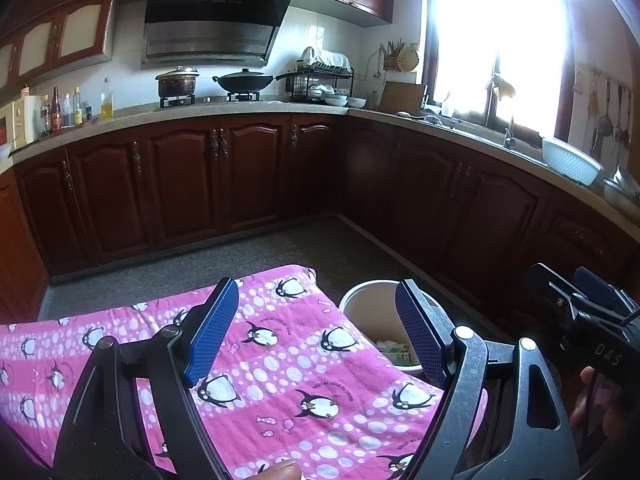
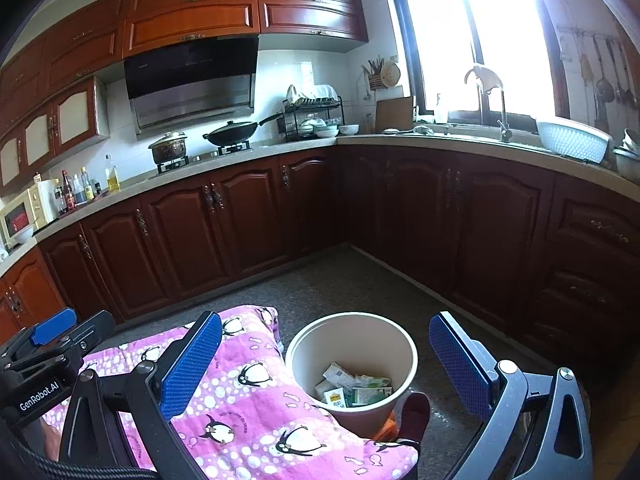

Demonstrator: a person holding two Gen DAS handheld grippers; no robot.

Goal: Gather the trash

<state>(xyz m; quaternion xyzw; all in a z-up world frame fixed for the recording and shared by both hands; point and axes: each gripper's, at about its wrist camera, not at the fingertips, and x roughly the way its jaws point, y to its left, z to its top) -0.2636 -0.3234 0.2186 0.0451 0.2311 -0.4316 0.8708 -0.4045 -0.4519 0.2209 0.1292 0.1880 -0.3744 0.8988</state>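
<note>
Pink penguin cloth [image 2: 248,408] beside trash-filled bucket [image 2: 352,360]; left tool [image 1: 316,332], right tool [image 2: 326,360] both spread

A pale, round trash bin [image 2: 352,364] stands upright on the grey floor, just right of the pink penguin-print cloth. Inside lies trash [image 2: 354,388]: what look like crumpled paper wrappers and small green-and-white cartons, piled at the bottom.
</note>
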